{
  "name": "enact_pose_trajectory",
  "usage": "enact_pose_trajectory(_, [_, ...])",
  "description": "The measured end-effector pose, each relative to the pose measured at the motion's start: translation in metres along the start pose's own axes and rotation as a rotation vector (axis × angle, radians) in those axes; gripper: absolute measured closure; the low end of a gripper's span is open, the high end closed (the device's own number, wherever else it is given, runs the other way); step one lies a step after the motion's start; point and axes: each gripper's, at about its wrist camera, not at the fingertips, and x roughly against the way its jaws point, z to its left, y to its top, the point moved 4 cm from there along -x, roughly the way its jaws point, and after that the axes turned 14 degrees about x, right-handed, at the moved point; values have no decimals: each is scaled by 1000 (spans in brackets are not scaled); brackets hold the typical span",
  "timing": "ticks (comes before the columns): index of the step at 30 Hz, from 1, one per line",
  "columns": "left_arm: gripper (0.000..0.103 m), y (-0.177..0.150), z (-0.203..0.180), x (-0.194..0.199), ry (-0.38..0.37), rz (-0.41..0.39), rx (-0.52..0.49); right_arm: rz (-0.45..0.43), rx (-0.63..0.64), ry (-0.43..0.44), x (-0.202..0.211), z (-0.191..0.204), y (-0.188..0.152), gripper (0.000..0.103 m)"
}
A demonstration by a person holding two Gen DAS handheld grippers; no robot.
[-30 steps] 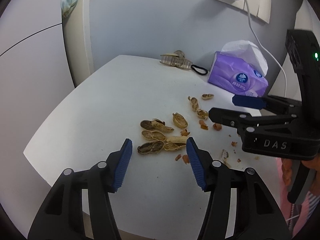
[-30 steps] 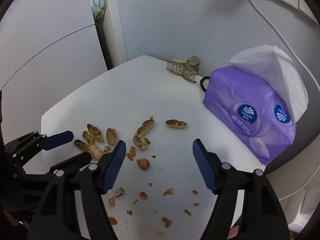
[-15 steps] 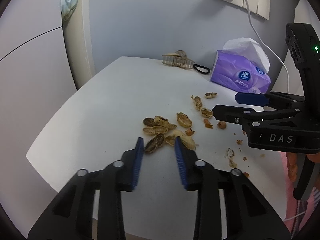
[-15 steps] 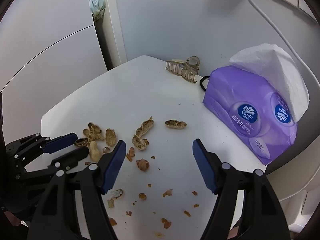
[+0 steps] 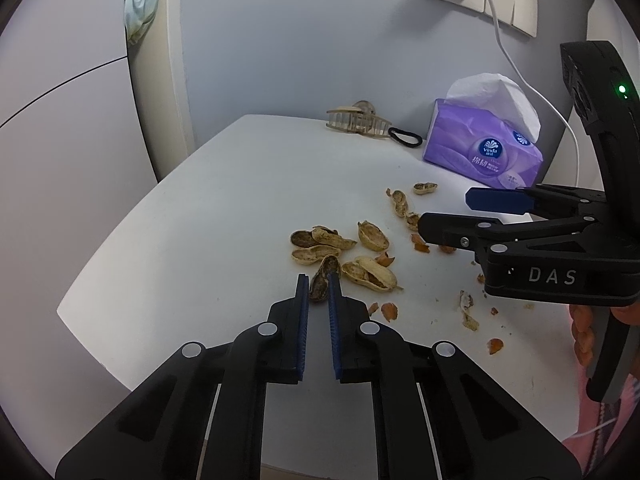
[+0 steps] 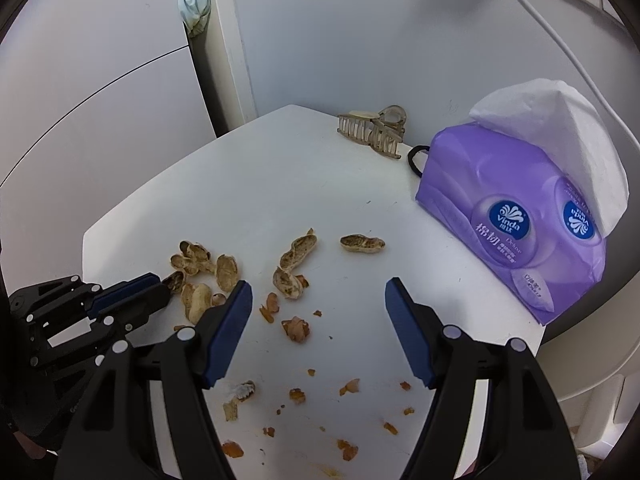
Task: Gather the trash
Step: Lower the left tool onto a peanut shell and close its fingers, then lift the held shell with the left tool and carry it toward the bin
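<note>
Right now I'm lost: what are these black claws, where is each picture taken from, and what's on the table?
Each claw is a hand-held two-finger tool with a camera looking along its fingers, one per hand. In the left view the left tool is closing its blue pads around a dark peanut shell. The right tool reaches in from the right there. In its own view the right tool is open and empty above crumbs. The white table also holds more shells, a purple tissue pack, a hair claw and a black hair tie.
</note>
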Motion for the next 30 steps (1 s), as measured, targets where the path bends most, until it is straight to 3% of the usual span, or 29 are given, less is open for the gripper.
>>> enact_pose_trajectory(2, [101,0,1,0,4,-4,3,-3,-6,1,-1,0,1,37])
enact_pose_trajectory(11, [101,1,2,-1,-6,-8,14,11,-12,5,-8,1,6,37])
enact_pose_trajectory(14, [101,1,1,-1,-13,-7,20,25,3,10,-11,4,7,52])
enact_pose_trajectory(19, [101,1,2,0,-16,-5,26,40,20,26,-16,10,10,56])
enact_pose_trajectory(24, [101,1,3,0,-20,-4,32,40,34,33,-18,14,13,73])
enact_pose_trajectory(30, [101,1,3,-1,-25,-3,38,41,47,37,-17,16,14,85])
